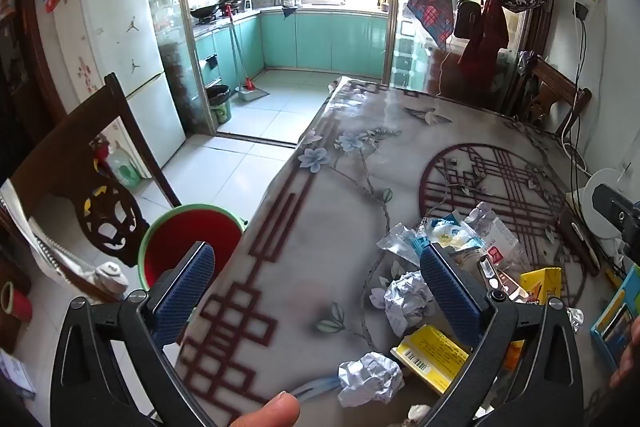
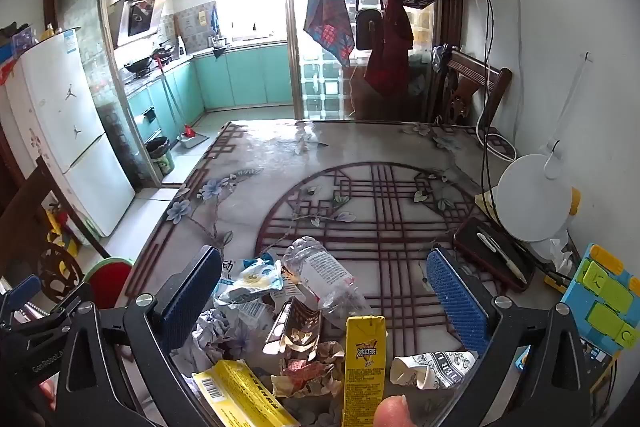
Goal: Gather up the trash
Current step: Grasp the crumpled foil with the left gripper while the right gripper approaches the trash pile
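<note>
Table [image 2: 280, 163]: a glossy patterned cover runs to the left edge, and all the trash lies heaped at the near end. Judged risk: a sweeping grab can skid light pieces along the slick cover and over that edge to the floor.

Bin [image 1: 192, 239]: red inside, green rim, standing on the floor just beside the table's left edge, below table level. Judged risk: a release made above the table rather than over the mouth misses it.

Left tongs [image 1: 316, 291]: released, jaws at full spread, nothing between them, angled down over bare cover with a crumpled paper ball [image 1: 370, 379] near. Right tongs [image 2: 324, 301]: likewise released and empty, hanging over the heap.

Crushed clear bottle [image 2: 320, 275]: lies on top of wrappers; judged springy and slippery, so it may squirt out of a closing grip.

2 yellow cartons, 1 upright [image 2: 364, 367] and 1 flat [image 2: 240, 391]: touching foil and paper scraps; a grip on either can drag neighbours along.

Pen case [image 2: 496, 263] and lamp base [image 2: 534, 197]: near the heap, not trash; a wide closing jaw risks catching them
</note>
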Demonstrator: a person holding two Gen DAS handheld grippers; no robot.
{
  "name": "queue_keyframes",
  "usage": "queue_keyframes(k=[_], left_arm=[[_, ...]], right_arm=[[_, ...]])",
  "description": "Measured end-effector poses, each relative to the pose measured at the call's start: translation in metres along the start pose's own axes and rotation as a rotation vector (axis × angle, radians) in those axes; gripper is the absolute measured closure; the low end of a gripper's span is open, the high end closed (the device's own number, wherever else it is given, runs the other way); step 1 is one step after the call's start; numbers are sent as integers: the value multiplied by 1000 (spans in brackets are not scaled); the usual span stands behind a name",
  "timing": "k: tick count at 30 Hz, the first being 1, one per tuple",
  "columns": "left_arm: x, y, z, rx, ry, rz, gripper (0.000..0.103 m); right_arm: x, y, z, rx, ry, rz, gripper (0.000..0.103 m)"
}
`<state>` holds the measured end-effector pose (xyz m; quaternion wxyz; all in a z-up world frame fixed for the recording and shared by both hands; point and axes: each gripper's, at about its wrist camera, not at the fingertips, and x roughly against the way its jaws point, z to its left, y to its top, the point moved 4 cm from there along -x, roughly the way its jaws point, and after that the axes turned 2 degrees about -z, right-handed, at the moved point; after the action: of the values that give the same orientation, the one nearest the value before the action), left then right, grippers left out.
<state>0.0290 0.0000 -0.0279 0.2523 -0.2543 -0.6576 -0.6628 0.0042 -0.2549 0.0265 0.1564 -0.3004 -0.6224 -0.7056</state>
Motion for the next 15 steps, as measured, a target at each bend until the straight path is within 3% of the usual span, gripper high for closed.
queue_keyframes(k=[15], left_arm=[[1, 0, 7, 35, -33, -18, 0]], right_arm=[[-1, -1, 1, 4, -1, 4, 0]])
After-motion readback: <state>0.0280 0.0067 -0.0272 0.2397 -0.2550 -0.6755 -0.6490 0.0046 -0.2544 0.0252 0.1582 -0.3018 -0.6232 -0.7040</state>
